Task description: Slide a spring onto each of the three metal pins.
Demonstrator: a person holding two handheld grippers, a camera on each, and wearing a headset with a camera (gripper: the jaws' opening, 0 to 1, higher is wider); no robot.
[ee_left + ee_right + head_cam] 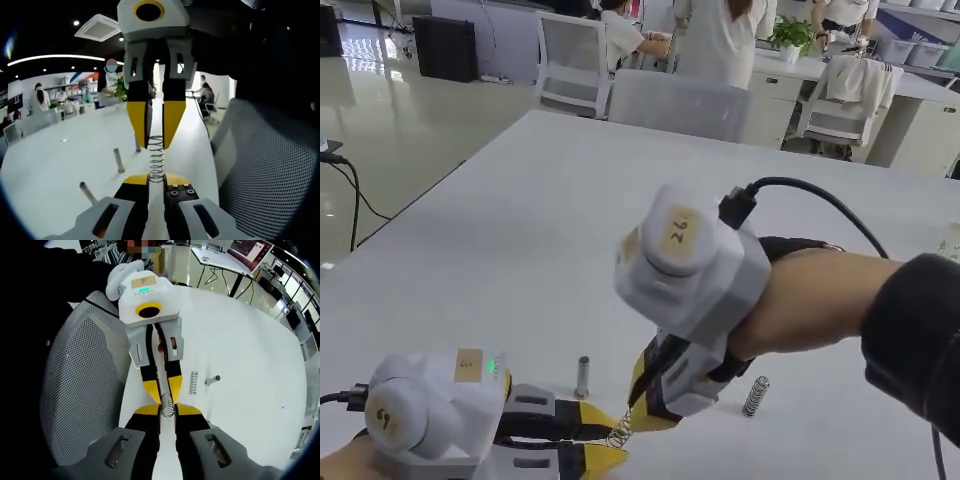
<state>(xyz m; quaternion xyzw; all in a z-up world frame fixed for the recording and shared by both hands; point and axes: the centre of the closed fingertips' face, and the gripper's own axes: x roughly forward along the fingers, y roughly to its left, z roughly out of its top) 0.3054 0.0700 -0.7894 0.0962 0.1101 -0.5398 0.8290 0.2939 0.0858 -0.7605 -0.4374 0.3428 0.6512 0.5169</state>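
Steel spring [156, 160] runs between my left gripper [156, 178] and right gripper [155, 144], both clamped on it; metal pin [118, 160] stands beside.

Bright overhead light — glare on floor [390, 80] (fisheye edges warp), background perhaps soft

One coiled steel spring [156, 157] is pinched at both ends, by the left gripper [156, 179] and the right gripper [156, 144], low over the near surface. Three grey pins [118, 160] stand upright in a row just beyond it. A second spring [755, 396] rests on the surface to the right.
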